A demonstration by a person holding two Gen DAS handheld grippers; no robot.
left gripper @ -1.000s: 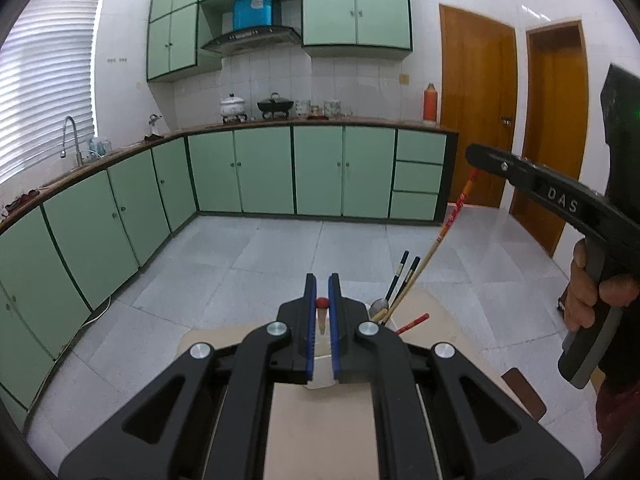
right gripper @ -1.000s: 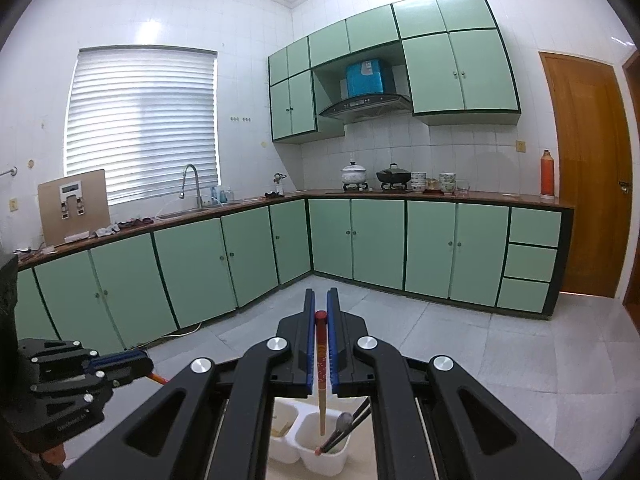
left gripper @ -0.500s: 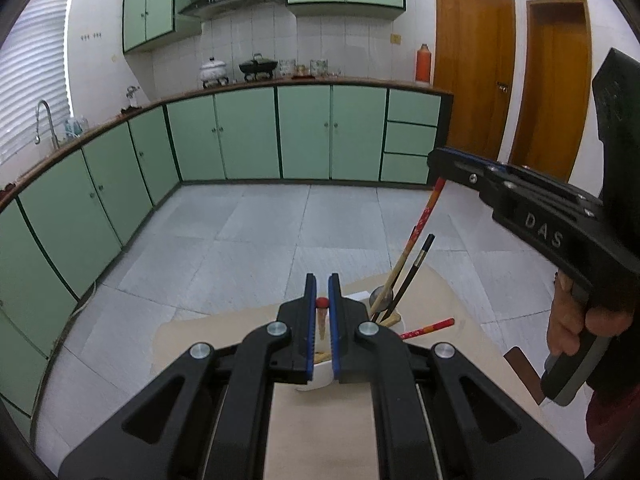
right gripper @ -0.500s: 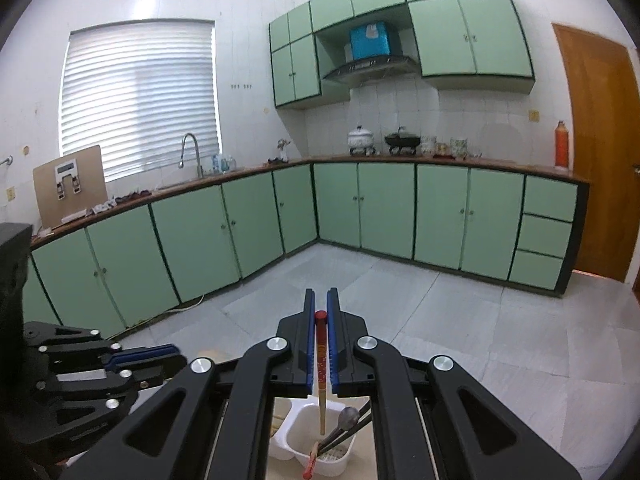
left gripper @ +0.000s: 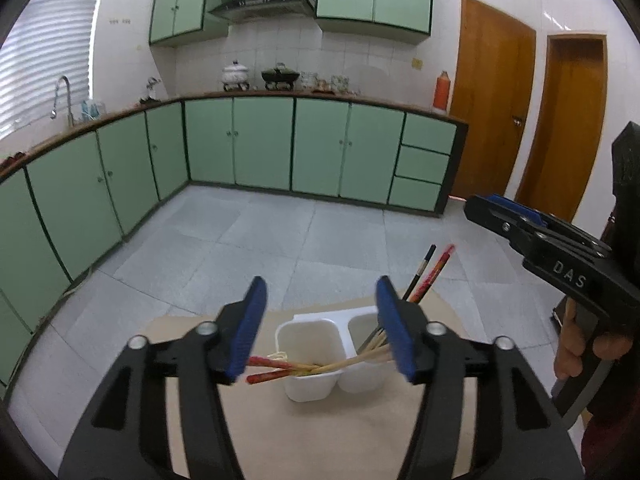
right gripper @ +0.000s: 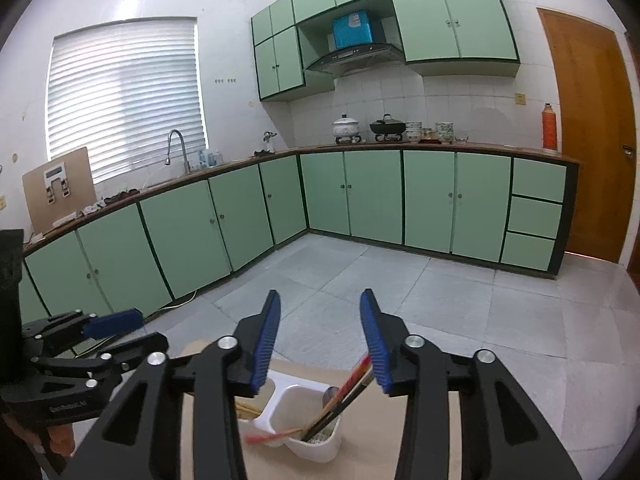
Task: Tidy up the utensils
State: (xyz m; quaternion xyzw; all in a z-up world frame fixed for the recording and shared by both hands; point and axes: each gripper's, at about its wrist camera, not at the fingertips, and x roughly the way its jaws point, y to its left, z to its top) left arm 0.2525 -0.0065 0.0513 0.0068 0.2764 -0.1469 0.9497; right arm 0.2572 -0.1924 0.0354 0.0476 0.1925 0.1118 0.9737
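Note:
A white two-compartment utensil holder [left gripper: 308, 360] stands on a tan table [left gripper: 320, 440]; it also shows in the right wrist view [right gripper: 316, 446]. Red-tipped chopsticks [left gripper: 288, 370] lie tilted across its left cup. A red chopstick [left gripper: 436, 270] and a black-handled utensil [left gripper: 420, 272] lean in the right cup, also seen in the right wrist view as chopsticks [right gripper: 352, 384] beside a spoon [right gripper: 330, 394]. My left gripper [left gripper: 320, 324] is open and empty above the holder. My right gripper [right gripper: 320, 340] is open and empty above it; it appears in the left wrist view [left gripper: 504, 216].
The table's far edge [left gripper: 240, 316] drops to a grey tiled floor. Green kitchen cabinets [right gripper: 360, 196] line the walls. Wooden doors [left gripper: 492, 96] stand at the right. The left gripper [right gripper: 80, 340] shows at the right wrist view's left side.
Both grippers have opened and let go of their chopsticks, which now rest in the holder. The left gripper has tilted up; the right one has pulled back from the holder.

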